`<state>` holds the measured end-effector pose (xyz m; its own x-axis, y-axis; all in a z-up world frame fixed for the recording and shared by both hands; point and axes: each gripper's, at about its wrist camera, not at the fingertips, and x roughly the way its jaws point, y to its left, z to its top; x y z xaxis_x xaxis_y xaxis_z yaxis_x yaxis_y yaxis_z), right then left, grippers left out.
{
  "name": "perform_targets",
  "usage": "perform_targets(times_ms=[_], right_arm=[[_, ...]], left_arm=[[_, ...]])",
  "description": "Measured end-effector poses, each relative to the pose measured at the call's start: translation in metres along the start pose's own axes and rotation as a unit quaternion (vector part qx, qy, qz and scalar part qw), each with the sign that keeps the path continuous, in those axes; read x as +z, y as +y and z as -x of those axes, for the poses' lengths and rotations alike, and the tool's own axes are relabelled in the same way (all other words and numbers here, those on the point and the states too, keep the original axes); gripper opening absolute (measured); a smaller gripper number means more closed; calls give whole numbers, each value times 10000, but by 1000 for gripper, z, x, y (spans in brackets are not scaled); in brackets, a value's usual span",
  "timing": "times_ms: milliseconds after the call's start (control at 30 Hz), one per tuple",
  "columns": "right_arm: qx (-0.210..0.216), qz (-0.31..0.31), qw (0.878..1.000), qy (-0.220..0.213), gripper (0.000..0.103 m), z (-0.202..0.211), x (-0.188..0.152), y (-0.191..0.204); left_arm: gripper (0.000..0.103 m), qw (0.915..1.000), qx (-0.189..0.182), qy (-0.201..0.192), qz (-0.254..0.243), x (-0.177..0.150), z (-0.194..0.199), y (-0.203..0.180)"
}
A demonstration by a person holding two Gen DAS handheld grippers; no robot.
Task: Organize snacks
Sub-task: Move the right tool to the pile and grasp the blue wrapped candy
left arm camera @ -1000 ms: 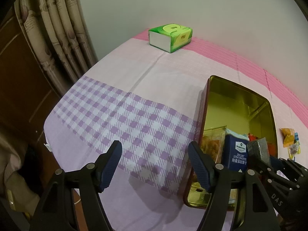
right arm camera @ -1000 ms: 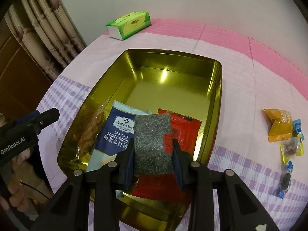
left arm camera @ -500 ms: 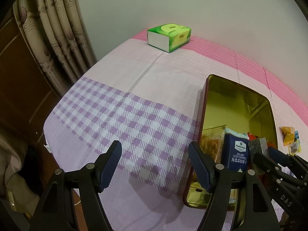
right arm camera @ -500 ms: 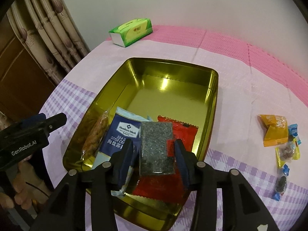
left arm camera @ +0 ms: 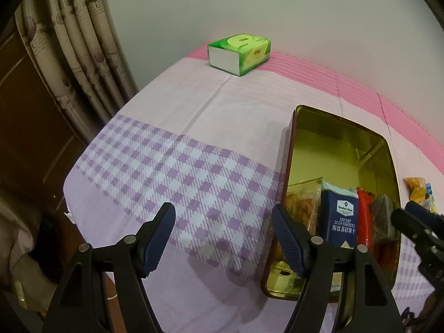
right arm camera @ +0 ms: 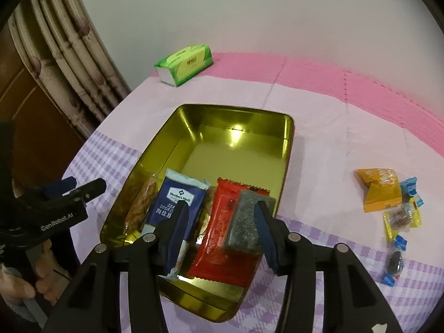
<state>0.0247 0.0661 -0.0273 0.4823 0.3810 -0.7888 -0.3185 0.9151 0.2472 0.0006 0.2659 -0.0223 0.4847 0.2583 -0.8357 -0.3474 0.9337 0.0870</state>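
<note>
A gold tin (right arm camera: 236,111) on the checked cloth holds a clear bag of fried snacks (right arm camera: 141,205), a blue soda cracker pack (right arm camera: 177,197), a red packet (right arm camera: 219,238) and a grey speckled packet (right arm camera: 244,222) lying on the red one. My right gripper (right arm camera: 220,205) hovers above the tin's near end. Its jaws are opening, and the grey packet lies under the right finger, free of the pads. My left gripper (left arm camera: 223,209) is open and empty over the cloth left of the tin (left arm camera: 341,149).
An orange packet (right arm camera: 378,190) and several small wrapped candies (right arm camera: 402,219) lie on the cloth right of the tin. A green tissue box (left arm camera: 240,52) stands at the back by the wall. A curtain (left arm camera: 83,55) hangs past the table's left edge.
The right gripper let go of the grey packet, which now rests on the red packet in the tin, and rose a little. The left gripper stayed put.
</note>
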Motion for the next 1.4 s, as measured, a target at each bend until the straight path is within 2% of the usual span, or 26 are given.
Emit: perform_targets(times_ms=[267, 567, 800, 1033, 1300, 1400], right_arm=[[-203, -249, 9993, -213, 48, 22, 0, -34], [-1106, -777, 9907, -180, 48, 50, -18, -127], [-1563, -1167, 9808, -3, 48, 58, -42, -182], [-1529, -1274, 9797, 235, 48, 46, -61, -196], [-1460, -1373, 9789, 391, 48, 29, -64, -197], [-1440, -1340, 9795, 428, 45, 25, -65, -195]], left_arm=[[72, 10000, 23, -6, -24, 0, 0, -1], [72, 9999, 36, -14, -111, 0, 2, -4], [72, 9998, 40, -22, -207, -1, 2, -8], [72, 9997, 57, -23, -225, -2, 3, -10], [73, 9996, 58, -23, -258, -3, 2, -13], [73, 9995, 76, -24, -307, -3, 2, -14]])
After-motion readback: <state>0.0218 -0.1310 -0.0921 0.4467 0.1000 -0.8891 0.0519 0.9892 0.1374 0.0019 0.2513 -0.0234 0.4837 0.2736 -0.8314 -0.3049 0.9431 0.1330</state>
